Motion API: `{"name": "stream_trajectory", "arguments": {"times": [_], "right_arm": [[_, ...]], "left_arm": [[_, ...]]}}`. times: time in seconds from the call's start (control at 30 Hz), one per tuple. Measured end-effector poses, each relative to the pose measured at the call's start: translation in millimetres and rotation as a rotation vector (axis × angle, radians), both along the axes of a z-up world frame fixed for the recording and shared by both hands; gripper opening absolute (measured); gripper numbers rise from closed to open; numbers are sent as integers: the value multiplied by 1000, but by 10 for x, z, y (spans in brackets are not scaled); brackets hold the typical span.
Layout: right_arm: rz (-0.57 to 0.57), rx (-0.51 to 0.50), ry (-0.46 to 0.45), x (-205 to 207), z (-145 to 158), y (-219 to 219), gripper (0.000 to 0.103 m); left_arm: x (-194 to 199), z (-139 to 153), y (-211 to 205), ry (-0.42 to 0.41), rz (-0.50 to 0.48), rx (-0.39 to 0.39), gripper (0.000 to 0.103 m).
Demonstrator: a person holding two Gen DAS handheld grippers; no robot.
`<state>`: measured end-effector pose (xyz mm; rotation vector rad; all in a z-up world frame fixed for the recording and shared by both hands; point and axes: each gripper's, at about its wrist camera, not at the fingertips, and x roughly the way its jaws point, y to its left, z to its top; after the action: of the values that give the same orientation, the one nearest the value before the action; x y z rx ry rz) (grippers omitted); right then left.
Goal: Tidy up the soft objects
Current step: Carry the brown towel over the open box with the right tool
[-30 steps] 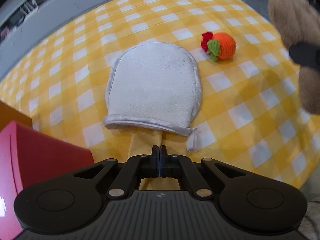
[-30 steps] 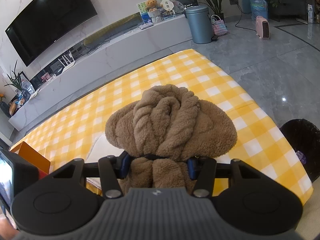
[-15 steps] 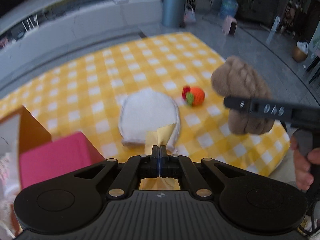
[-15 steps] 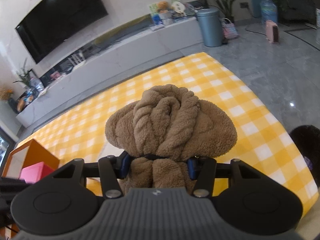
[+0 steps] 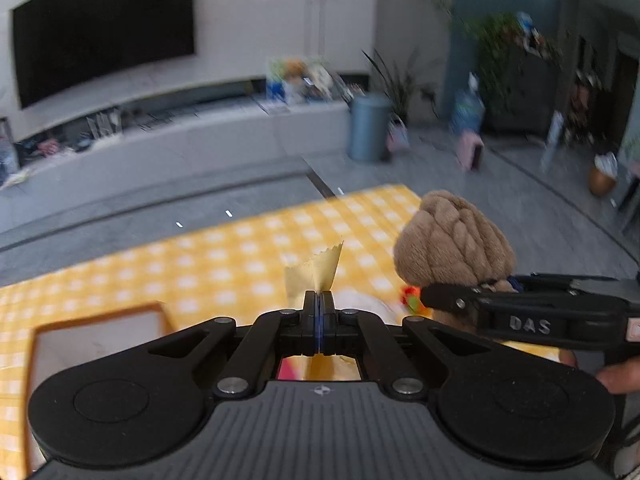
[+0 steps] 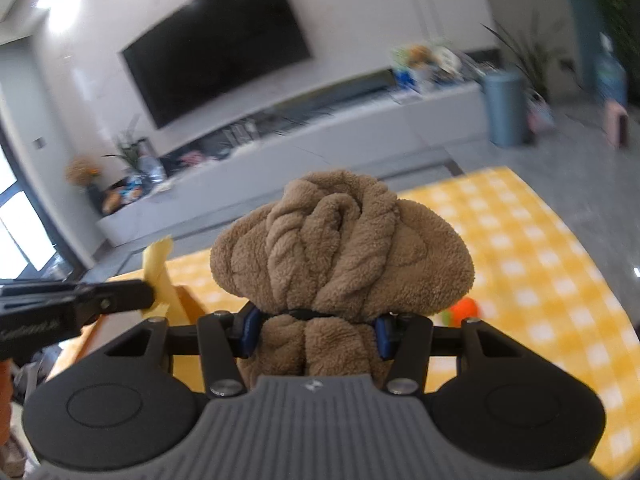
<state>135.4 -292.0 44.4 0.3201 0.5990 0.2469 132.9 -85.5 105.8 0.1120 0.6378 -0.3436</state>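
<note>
You had lifted both grippers off the table since the earlier frames; the views that a second before looked down on the white mitt now took in the television point(image 5: 104, 36) and the grey cabinet point(image 6: 320, 136) beyond the yellow checked cloth point(image 5: 224, 256). Your left gripper point(image 5: 319, 312) was fully closed, pinching a yellow cloth point(image 5: 316, 270) whose zigzag edge stood up above the jaws; your right gripper point(image 6: 314, 330) stood partly open, its blue pads pressed on the waist of the brown plush bundle point(image 6: 340, 240), held above the table. The orange knitted toy point(image 6: 464, 309) lay on the checked cloth below; an orange-rimmed box point(image 5: 96, 334) sat at your left.
</note>
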Motion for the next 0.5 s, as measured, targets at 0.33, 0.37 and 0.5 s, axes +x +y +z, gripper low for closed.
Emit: {"name": "stream_trajectory", "arguments": {"times": [0.33, 0.37, 0.5], "right_arm": [[239, -84, -96, -1, 540, 1381, 52], [266, -89, -94, 24, 545, 1536, 52], [331, -124, -64, 137, 482, 2094, 52]], "left_arm": [[-311, 203, 1340, -169, 321, -99, 0], [-327, 161, 1474, -156, 343, -136, 0], [-359, -64, 1858, -94, 411, -266, 0]]}}
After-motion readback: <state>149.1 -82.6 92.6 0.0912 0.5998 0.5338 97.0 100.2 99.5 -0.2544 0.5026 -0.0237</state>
